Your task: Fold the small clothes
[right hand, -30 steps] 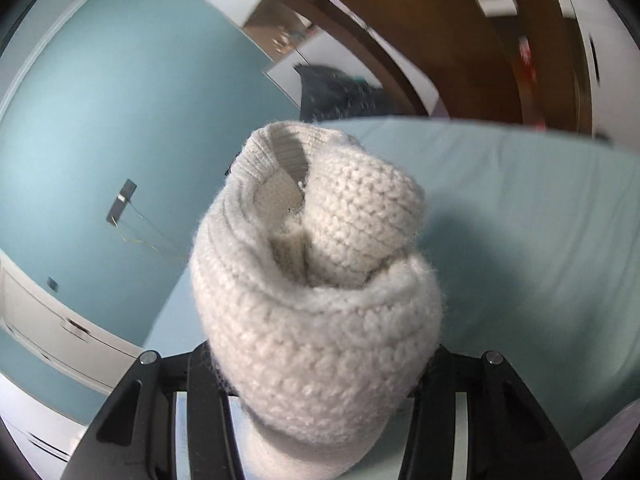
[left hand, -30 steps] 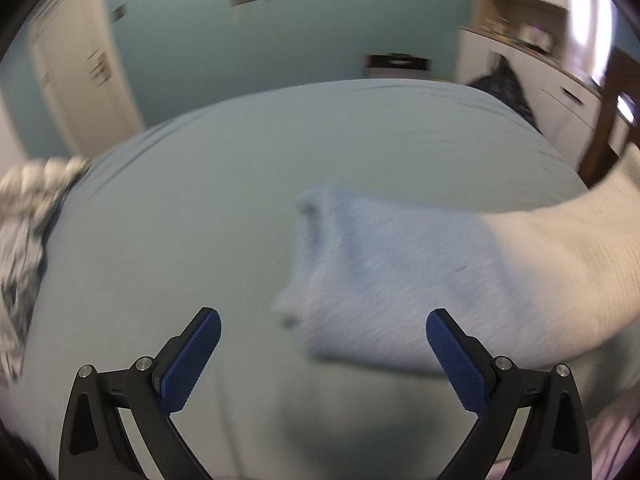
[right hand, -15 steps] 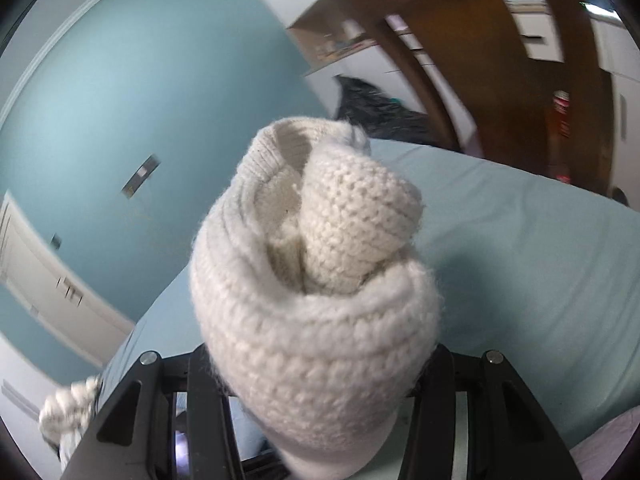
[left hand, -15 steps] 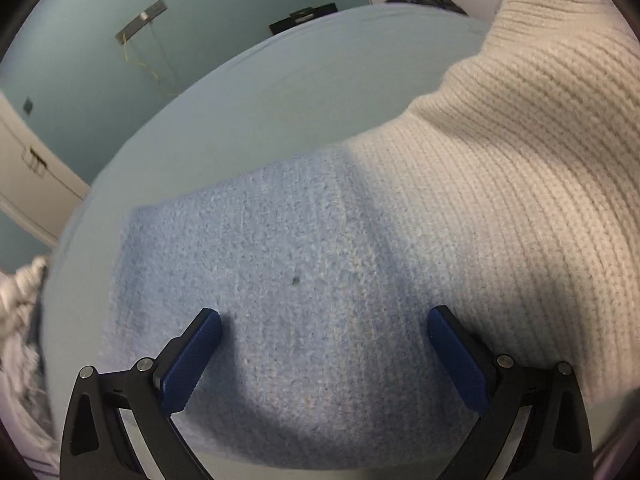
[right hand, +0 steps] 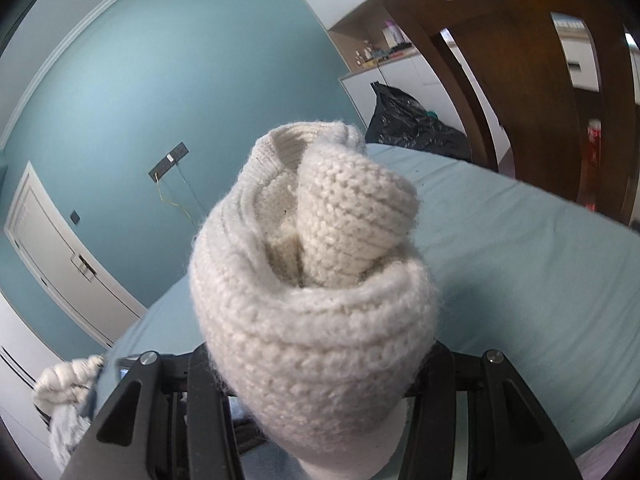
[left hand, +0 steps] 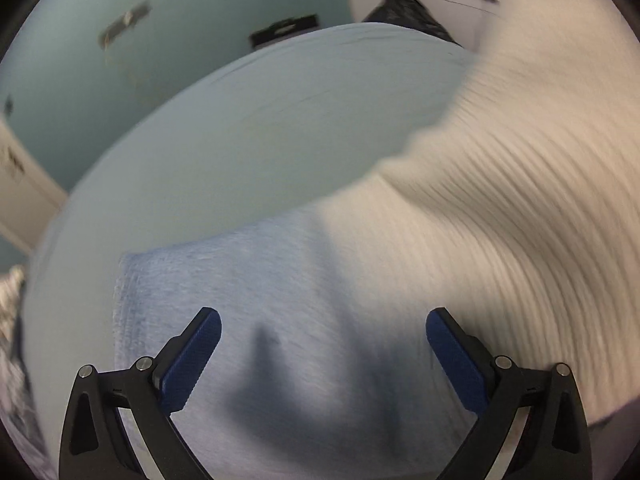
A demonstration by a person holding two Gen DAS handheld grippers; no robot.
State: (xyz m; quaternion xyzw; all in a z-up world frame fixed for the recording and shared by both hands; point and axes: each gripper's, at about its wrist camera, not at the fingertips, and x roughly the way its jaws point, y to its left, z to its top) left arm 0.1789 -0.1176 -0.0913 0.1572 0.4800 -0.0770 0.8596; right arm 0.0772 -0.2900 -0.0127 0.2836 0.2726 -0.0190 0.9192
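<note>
The right gripper (right hand: 316, 384) is clamping the bunched cream end of the knit sock (right hand: 312, 296), while the left gripper (left hand: 324, 354) is hovering spread and empty over its blue end (left hand: 224, 300) on the bed (left hand: 240, 140) — better pinning that end flat before folding across.

Your knit garment (left hand: 460, 260) is lying across the bed (left hand: 260, 140), rising rightward into your right tongs (right hand: 320, 380), while your left tongs (left hand: 323, 364) are hovering over its near end.

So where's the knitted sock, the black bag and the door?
knitted sock (right hand: 316, 320): right wrist view, on its bunched cream cuff.
black bag (right hand: 416, 126): right wrist view, on its crinkled middle.
door (right hand: 60, 248): right wrist view, on its white panel.
</note>
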